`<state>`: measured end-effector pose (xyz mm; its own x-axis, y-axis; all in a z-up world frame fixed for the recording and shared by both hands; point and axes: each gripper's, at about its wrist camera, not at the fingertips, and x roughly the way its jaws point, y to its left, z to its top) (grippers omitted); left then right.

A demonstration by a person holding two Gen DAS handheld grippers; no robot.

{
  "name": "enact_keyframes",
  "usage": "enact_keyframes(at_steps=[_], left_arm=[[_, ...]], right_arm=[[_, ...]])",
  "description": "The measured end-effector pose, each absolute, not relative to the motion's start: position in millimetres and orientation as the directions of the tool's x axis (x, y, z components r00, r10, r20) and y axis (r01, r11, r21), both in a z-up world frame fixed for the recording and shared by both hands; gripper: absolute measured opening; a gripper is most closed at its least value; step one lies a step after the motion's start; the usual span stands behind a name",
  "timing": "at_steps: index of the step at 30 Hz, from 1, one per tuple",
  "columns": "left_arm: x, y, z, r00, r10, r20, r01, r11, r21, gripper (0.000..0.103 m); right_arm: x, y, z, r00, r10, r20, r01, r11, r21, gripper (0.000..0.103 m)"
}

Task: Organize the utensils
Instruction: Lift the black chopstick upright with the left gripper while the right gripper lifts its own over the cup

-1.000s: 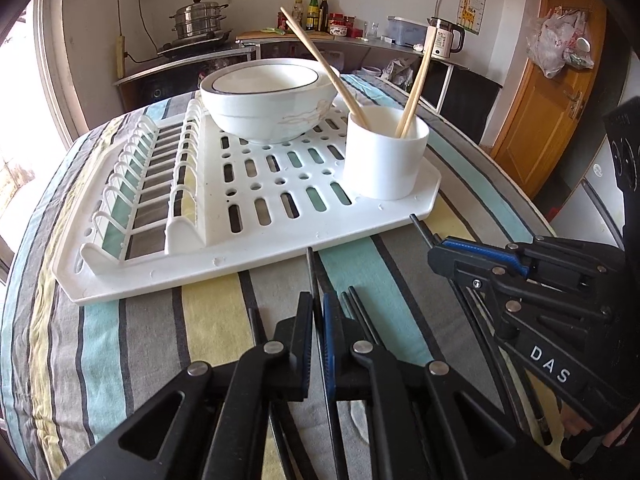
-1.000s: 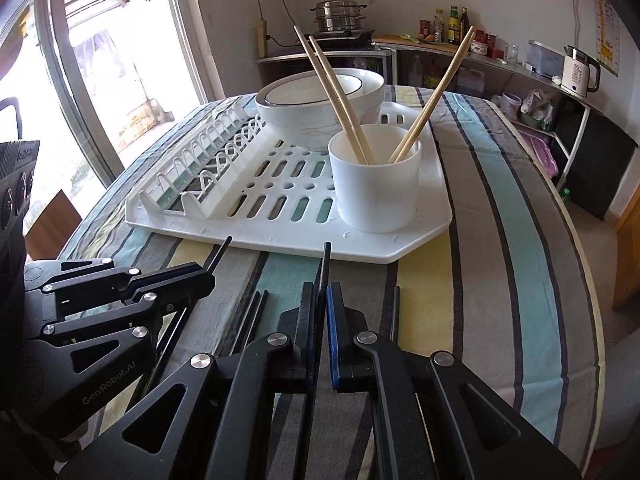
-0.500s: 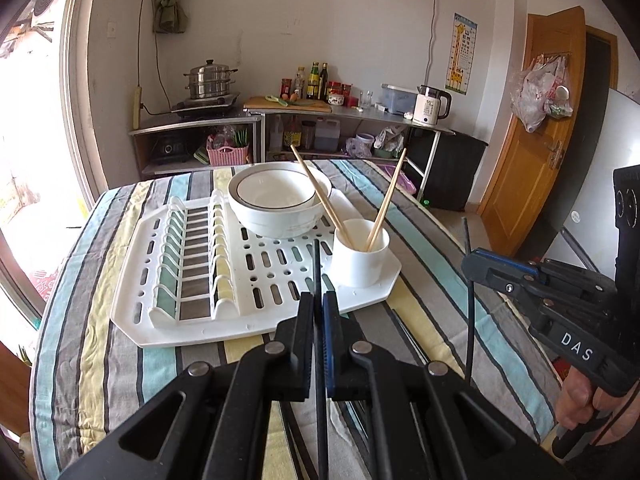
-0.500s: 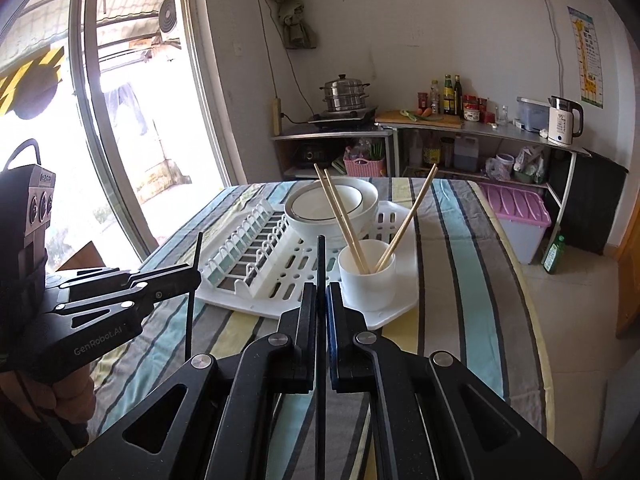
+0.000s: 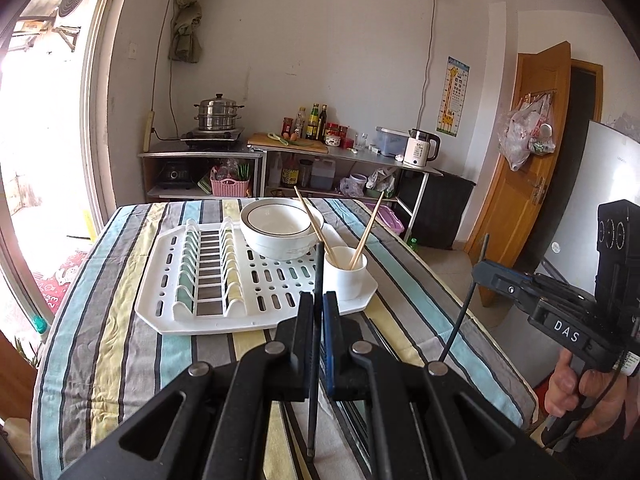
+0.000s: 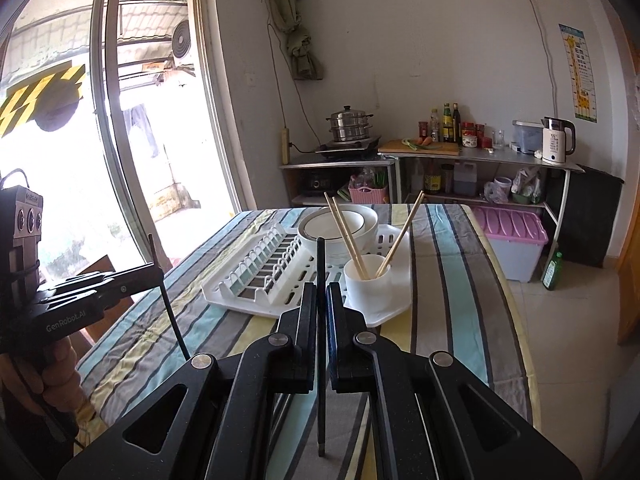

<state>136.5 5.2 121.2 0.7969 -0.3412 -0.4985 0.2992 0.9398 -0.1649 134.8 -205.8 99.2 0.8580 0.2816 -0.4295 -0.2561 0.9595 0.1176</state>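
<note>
Holding one black chopstick upright, clamped in left gripper; another black chopstick clamped in right gripper. Already standing in white cup, center of frame: wooden chopsticks. Left: dropping both black ones in.

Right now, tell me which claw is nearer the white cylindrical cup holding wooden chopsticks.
Right, narrowly. The right claw faces the white cylindrical cup almost head-on; the left claw is farther back, the cup ahead to its right.

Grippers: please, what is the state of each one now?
Left gripper: shut on a black chopstick.
Right gripper: shut on another black chopstick.
</note>
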Motion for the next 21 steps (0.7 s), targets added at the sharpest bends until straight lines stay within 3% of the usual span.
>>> enact_keyframes(at_steps=[21], left_arm=[[157.0,-1.5,140.8,0.8,-0.348,-0.489,0.309,0.937,-0.161,0.005]], right_arm=[[134.4,-211.1,121.8,0.888,0.253,-0.385,-0.237,0.967,0.088,0.004]])
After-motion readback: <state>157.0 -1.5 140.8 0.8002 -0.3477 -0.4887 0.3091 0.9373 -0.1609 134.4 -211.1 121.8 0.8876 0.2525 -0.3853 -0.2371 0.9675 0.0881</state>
